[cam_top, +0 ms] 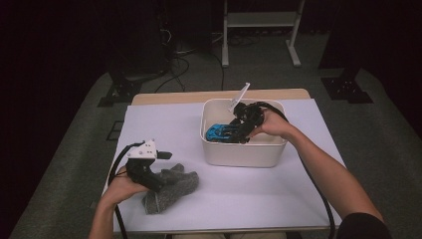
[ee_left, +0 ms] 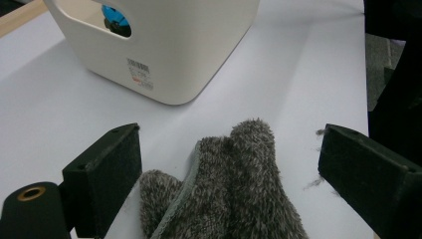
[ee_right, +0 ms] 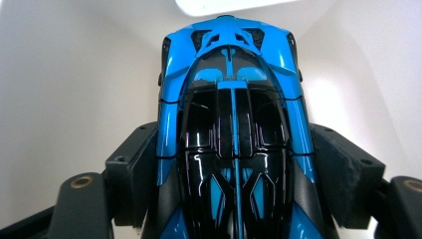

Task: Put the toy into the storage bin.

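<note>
A blue and black toy car hangs inside the white bin, nose toward the bin's left end. My right gripper reaches into the bin from the right. In the right gripper view its pads press both flanks of the car, so that gripper is shut on it. A grey fuzzy cloth lies on the white table sheet at the front left. My left gripper sits low over it. Its jaws stand wide on either side of the cloth without touching it, so the left gripper is open.
The bin has a handle hole through which the car shows. A white strip sticks up at the bin's far rim. The white sheet covers the table; a wooden edge runs along the back.
</note>
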`<state>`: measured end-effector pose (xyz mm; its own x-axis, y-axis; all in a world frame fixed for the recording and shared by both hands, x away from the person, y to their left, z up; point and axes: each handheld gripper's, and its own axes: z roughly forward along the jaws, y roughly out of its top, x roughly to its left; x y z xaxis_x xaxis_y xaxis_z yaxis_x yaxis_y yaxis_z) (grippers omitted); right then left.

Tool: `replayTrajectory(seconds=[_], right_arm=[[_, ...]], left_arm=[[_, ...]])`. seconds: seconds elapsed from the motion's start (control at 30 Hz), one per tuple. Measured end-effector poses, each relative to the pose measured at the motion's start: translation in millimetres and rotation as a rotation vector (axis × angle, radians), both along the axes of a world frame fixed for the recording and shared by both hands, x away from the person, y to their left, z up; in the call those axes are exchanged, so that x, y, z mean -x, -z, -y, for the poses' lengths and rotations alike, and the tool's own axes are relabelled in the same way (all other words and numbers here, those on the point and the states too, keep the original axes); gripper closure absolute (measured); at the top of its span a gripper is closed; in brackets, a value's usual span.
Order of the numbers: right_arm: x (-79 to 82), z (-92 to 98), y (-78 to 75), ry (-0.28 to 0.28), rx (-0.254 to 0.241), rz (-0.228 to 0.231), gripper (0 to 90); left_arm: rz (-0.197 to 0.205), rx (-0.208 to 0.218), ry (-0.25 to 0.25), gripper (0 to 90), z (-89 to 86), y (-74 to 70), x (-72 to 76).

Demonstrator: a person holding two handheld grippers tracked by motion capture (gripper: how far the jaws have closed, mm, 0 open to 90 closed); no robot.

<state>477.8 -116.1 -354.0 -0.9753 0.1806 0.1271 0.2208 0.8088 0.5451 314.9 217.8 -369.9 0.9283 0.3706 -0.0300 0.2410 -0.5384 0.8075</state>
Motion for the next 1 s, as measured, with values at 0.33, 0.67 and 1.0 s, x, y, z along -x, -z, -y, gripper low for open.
replayTrajectory(seconds=[0.33, 0.67, 1.0], right_arm=[[1.3, -2.5, 5.1, -0.015, 0.044, -0.028, 25.2], [1.7, -3.5, 7.9, -0.031, 0.073, -0.055, 25.2], [3.4, -5.5, 10.5, -0.046, 0.1, -0.066, 26.4]], left_arm=[[0.003, -0.002, 0.002, 9.6, -0.1, -0.7, 0.7], [0.006, 0.0, -0.002, 9.6, -0.8, -0.9, 1.3], [0.007, -0.002, -0.004, 9.6, -1.4, -1.2, 1.9]])
